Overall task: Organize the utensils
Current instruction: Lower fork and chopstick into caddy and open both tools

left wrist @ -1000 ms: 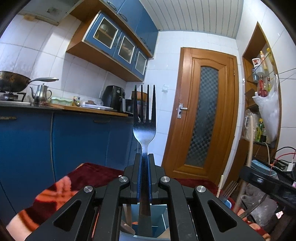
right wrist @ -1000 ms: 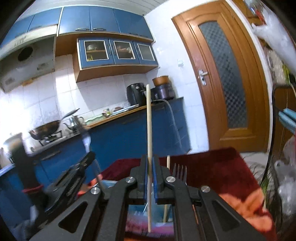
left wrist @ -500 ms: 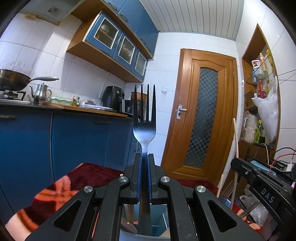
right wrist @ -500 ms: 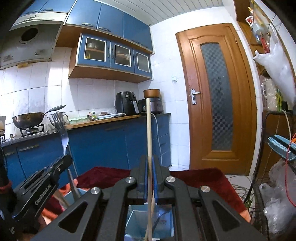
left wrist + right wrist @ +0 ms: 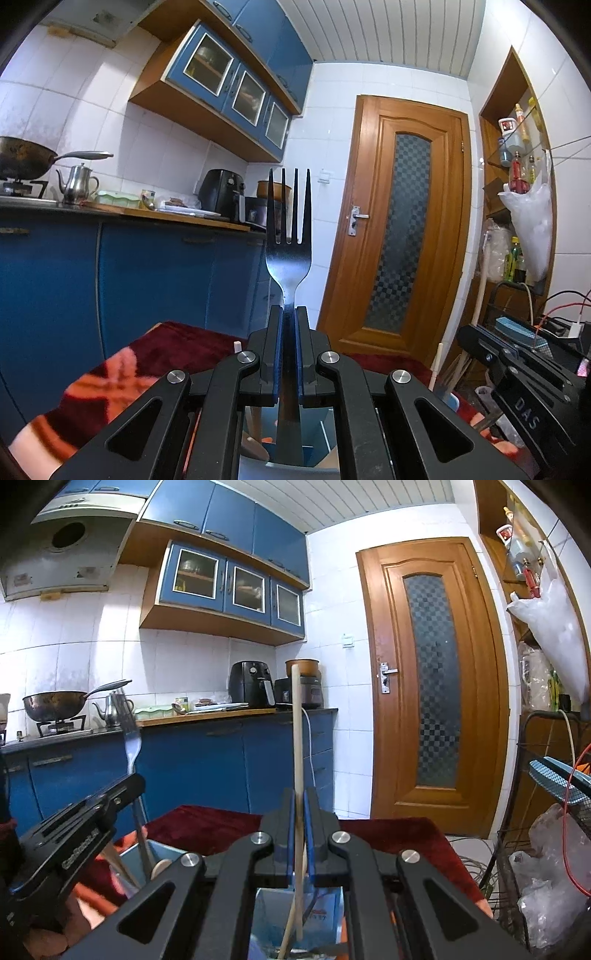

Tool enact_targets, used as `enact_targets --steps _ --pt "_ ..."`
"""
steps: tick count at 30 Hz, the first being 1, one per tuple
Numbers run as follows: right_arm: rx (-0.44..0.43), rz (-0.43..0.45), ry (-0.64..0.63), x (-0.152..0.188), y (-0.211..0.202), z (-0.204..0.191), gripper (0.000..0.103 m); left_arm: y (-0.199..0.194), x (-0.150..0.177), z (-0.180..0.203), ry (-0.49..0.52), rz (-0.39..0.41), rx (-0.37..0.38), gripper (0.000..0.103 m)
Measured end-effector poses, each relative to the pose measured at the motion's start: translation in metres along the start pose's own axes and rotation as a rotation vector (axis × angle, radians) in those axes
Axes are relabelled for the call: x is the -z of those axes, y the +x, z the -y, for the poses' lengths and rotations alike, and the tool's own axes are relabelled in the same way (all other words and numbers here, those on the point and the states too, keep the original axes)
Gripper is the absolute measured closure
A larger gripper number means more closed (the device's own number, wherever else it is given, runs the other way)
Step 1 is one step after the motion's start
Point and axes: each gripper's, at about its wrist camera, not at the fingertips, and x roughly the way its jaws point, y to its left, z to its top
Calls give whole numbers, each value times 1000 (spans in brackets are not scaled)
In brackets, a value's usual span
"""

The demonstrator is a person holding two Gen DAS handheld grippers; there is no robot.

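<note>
My left gripper [image 5: 289,314] is shut on a dark metal fork [image 5: 289,236], held upright with the tines up. Its handle reaches down into a blue utensil holder [image 5: 325,435] below the jaws. My right gripper [image 5: 300,797] is shut on a pale wooden chopstick [image 5: 296,731], also upright, its lower end inside a blue holder [image 5: 332,904]. In the right wrist view the left gripper [image 5: 74,830] and its fork [image 5: 132,734] stand at the left over another blue holder [image 5: 129,860] with wooden utensils. The right gripper's body shows at the lower right of the left wrist view [image 5: 517,387].
The holders stand on a table with a dark red patterned cloth [image 5: 207,823]. Blue cabinets and a counter [image 5: 110,221] with a wok, kettle and air fryer lie behind. A wooden door [image 5: 432,686] is ahead. A wire rack with bags [image 5: 546,849] stands at the right.
The right gripper with its chopstick swung from a blurred tilt to level and sank lower over its holder. The left gripper and fork stayed nearly still.
</note>
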Motion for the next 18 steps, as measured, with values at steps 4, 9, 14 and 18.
enact_targets --steps 4,9,14,18 --pt "-21 -9 7 -1 -6 0 72 0 -2 0 6 -10 12 89" --pt "-29 -11 21 -2 -16 2 64 -6 -4 2 11 -10 28 79" --pt "-41 -13 56 -7 -26 7 62 -19 -10 5 24 -16 44 78" --pt "-55 -19 82 -9 -38 9 58 -32 -15 6 28 -27 57 78"
